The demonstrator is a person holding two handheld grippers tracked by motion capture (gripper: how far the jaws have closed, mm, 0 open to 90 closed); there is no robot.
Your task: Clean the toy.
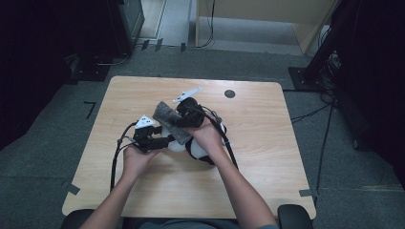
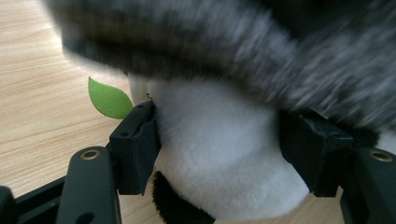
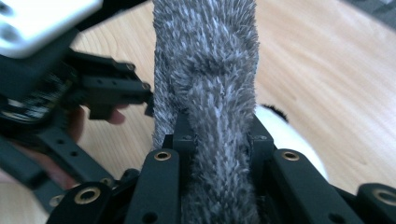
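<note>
The soft black-and-white plush panda toy [image 1: 191, 145] lies near the middle of the pale wooden desk [image 1: 267, 157], between the person's two hands. In the left gripper view its white, rounded body [image 2: 219, 158] sits squarely between the two black jaws, whose pads press into the fur on either side, with a black patch of plush showing low down. A small green felt leaf [image 2: 109, 99] pokes out just beside the near jaw, over the bare wood.

Draped over the panda is a strip of shaggy grey fur fabric [image 1: 165, 117] (it looks like a little scarf or wrap). It runs from the toy's upper left across its top, and in the left gripper view it hangs blurred above the white body. In the right gripper view the same grey strip [image 3: 210, 93] runs straight up from between the jaws, pinched tight in a narrow grip, with a sliver of the panda's white plush visible behind it at the right.

So the left tool [image 1: 160, 141] is partly closed, clamping the panda's body, while the right tool [image 1: 180, 120] is nearly closed on the grey fur strip, above and just beside the left one.

Farther out, a dark round spot [image 1: 229, 93] marks the desk near its far edge, and grey carpet surrounds the desk.
</note>
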